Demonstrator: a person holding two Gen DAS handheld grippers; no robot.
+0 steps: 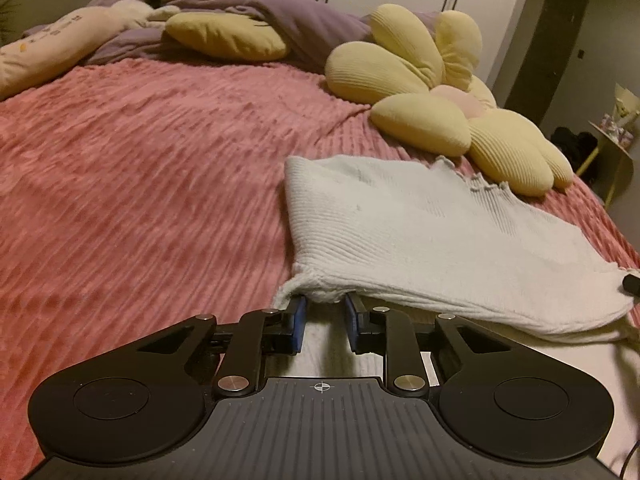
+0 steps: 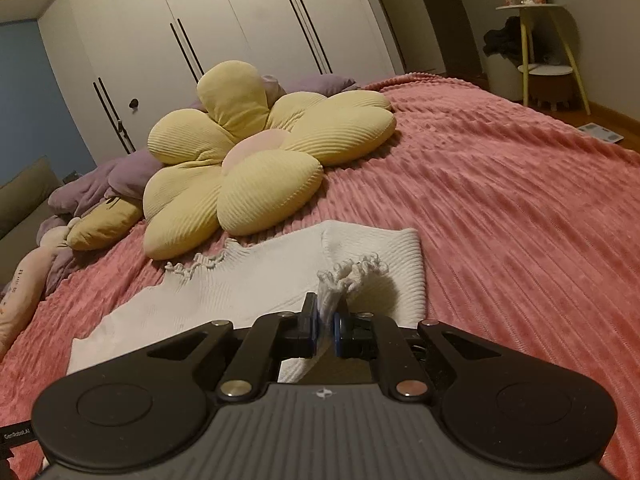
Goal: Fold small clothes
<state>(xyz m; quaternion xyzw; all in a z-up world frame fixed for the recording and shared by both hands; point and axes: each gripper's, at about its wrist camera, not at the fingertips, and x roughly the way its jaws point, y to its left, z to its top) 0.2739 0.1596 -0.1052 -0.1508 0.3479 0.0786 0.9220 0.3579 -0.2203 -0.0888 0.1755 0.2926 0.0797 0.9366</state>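
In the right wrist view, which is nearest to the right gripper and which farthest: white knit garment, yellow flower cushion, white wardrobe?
1. White knit garment, its frilled edge pinched in the right gripper.
2. Yellow flower cushion, behind it, left.
3. White wardrobe, at the back wall.

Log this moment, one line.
step: fold | left gripper: at white top hem | right gripper: shut on ruffled edge | surface: pink blanket

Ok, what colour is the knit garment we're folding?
White, with a fine ribbed knit and a frilly edge; the left wrist view shows it best, against the pink bedspread.
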